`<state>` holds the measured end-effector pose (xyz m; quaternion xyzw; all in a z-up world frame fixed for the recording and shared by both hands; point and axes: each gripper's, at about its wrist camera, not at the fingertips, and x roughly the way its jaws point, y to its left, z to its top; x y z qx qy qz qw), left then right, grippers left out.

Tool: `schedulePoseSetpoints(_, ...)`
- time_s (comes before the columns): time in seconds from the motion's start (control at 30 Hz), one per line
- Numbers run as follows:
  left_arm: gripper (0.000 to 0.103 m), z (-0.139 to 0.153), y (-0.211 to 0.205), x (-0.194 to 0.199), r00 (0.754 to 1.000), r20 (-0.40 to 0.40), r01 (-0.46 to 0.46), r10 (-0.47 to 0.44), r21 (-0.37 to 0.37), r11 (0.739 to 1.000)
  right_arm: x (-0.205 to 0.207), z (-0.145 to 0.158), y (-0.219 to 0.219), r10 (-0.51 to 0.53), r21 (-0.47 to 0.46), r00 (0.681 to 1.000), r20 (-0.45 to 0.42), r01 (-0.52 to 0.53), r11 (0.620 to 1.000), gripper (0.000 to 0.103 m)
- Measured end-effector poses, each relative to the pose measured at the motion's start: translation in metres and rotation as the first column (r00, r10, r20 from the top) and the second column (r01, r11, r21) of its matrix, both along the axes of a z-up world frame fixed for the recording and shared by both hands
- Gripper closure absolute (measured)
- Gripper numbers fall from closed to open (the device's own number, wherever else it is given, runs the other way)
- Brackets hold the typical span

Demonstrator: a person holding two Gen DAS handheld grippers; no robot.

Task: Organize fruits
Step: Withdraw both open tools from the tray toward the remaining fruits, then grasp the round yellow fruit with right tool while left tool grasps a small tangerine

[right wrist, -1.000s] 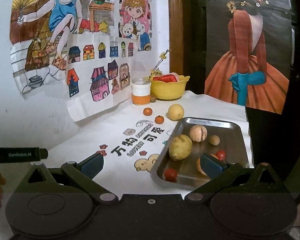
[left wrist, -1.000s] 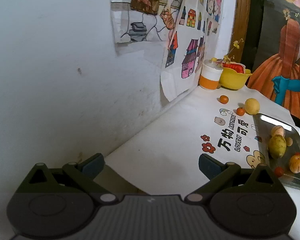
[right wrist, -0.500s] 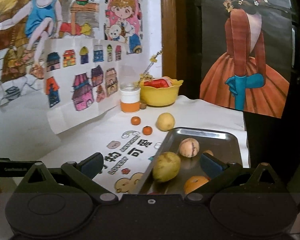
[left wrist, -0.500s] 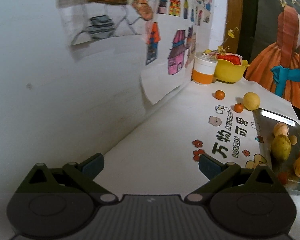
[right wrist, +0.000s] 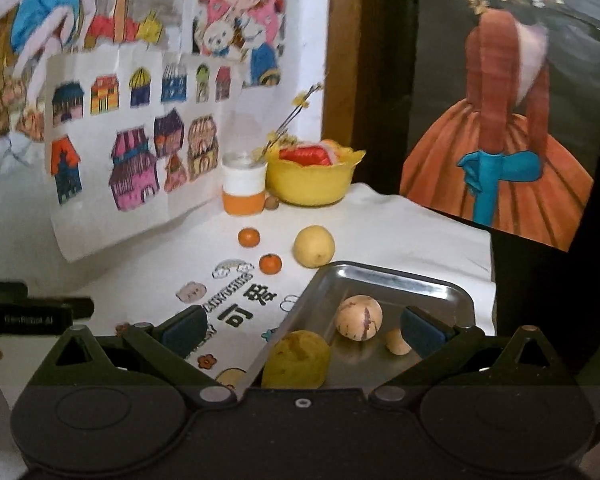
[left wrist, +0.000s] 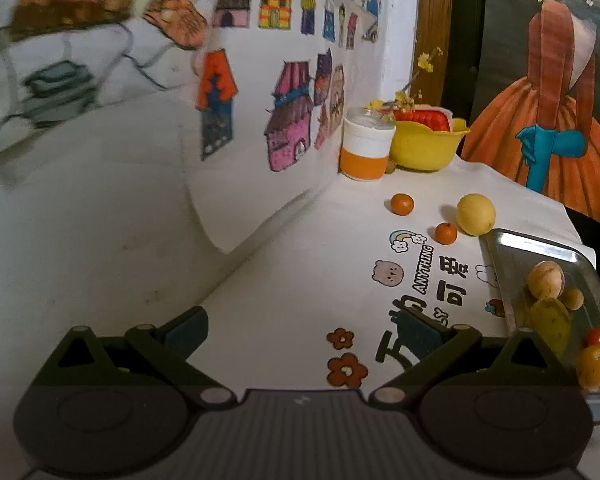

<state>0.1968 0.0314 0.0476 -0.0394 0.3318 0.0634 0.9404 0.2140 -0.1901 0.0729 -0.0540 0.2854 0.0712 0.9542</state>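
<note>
Mostly the fruit already sits in the metal tray point(right wrist: 384, 276) at the right side of the white tablecloth point(left wrist: 300, 280): a pale round fruit with purple streaks point(right wrist: 358, 317), a big yellow-green fruit point(right wrist: 296, 360) at the near edge, and a small tan ball point(right wrist: 396, 342) beside them. From the left wrist view an orange-yellow fruit point(left wrist: 596, 366) and a tiny red one point(left wrist: 595, 336) also lie in the tray's near end. Outside the tray, on the cloth, are a yellow lemon point(right wrist: 314, 246) just beyond its far corner and two small oranges, one point(right wrist: 270, 263) near the lemon and one point(right wrist: 248, 237) farther back. At the back by the wall stand a white and orange cup point(right wrist: 244, 188) and a yellow bowl point(right wrist: 312, 184) with something red in it; a small brown nut point(right wrist: 272, 202) lies between them. The left gripper point(left wrist: 300, 332) is spread wide over bare cloth, holding nothing. The right gripper point(right wrist: 300, 328) is also spread wide and empty, poised above the tray's near end.
</note>
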Motion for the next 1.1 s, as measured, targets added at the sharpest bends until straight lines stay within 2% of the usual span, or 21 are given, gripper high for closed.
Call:
schedulePoseSetpoints(0.27, 0.0, 0.0, -0.008, 0.039, 0.999, -0.012, 0.049, -0.05, -0.023, 0.999, 0.038, -0.004, -0.002, 0.085, -0.067, 0.996, -0.01, -0.085, 0.994, 0.001)
schedulePoseSetpoints(0.43, 0.0, 0.005, -0.017, 0.072, 0.996, 0.021, 0.092, -0.091, -0.033, 0.995, 0.064, 0.003, -0.014, 0.152, -0.061, 0.988, 0.033, -0.149, 0.987, 0.001)
schedulePoseSetpoints(0.57, 0.0, 0.005, -0.028, 0.096, 0.986, 0.06, 0.159, -0.156, -0.035, 0.987, 0.092, 0.007, -0.021, 0.158, -0.065, 0.987, 0.036, -0.156, 0.986, 0.001)
schedulePoseSetpoints(0.8, 0.0, -0.006, -0.05, 0.125, 0.967, 0.071, 0.247, -0.246, -0.013, 0.969, 0.145, 0.005, -0.04, 0.14, 0.063, 0.99, -0.02, -0.138, 0.988, 0.001)
schedulePoseSetpoints(1.0, 0.0, -0.02, -0.065, 0.144, 0.947, 0.064, 0.318, -0.316, -0.016, 0.948, 0.197, -0.013, -0.05, 0.141, 0.159, 0.984, -0.105, -0.123, 0.98, 0.001)
schedulePoseSetpoints(1.1, 0.0, -0.027, -0.069, 0.151, 0.937, 0.062, 0.346, -0.344, -0.028, 0.938, 0.219, -0.026, -0.05, 0.148, 0.179, 0.976, -0.156, -0.12, 0.977, 0.001)
